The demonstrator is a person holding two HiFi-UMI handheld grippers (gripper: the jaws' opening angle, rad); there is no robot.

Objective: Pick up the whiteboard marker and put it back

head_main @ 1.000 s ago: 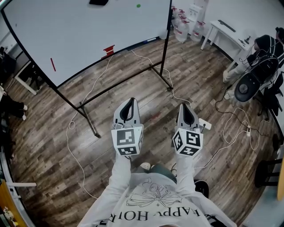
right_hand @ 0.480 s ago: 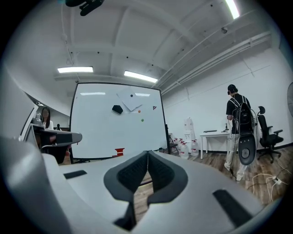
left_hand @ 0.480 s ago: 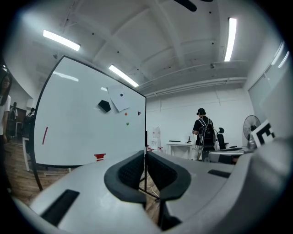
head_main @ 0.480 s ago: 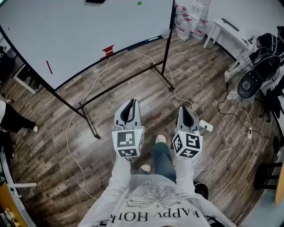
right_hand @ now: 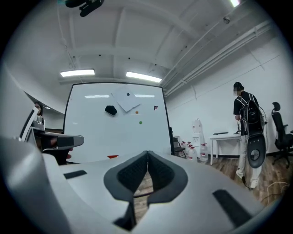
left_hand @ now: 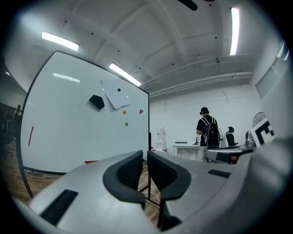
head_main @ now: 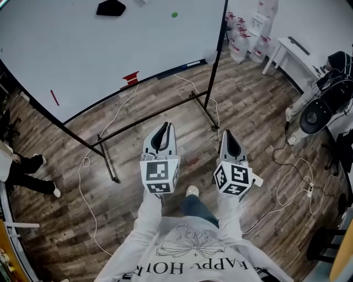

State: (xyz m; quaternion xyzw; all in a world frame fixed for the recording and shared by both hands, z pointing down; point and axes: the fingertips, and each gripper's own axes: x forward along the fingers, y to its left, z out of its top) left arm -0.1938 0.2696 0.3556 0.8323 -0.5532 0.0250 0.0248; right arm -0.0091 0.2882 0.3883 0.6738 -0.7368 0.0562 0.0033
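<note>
Only containers we can spot are the water jugs point(head_main: 238, 34) with red caps. They're bunched on the floor past the right end of the whiteboard point(head_main: 99, 49), next to a white surface point(head_main: 290, 47). They're too far off to tell what's in them.

As far as we can tell, the whiteboard marker point(head_main: 54, 97) is the thin red stick on the left part of the board face, well apart from both grippers. It's really too small to be sure. In the left gripper view its long axis runs up and down the board, nearly upright, and we can't make out which end is the cap. There's also a red block point(head_main: 130, 79) on the ledge at the board's lower edge, with a black eraser point(head_main: 110, 7) and a green dot point(head_main: 174, 15) higher up.

The left gripper point(head_main: 160, 130) and right gripper point(head_main: 228, 137) sit side by side, pointing level at the board. Both have their jaws together with nothing between them.

Room-wise we've got a wood-plank floor point(head_main: 165, 110), a white cable point(head_main: 87, 165) trailing under the board's black stand point(head_main: 149, 115), and an office chair point(head_main: 317, 117) off to the right.
</note>
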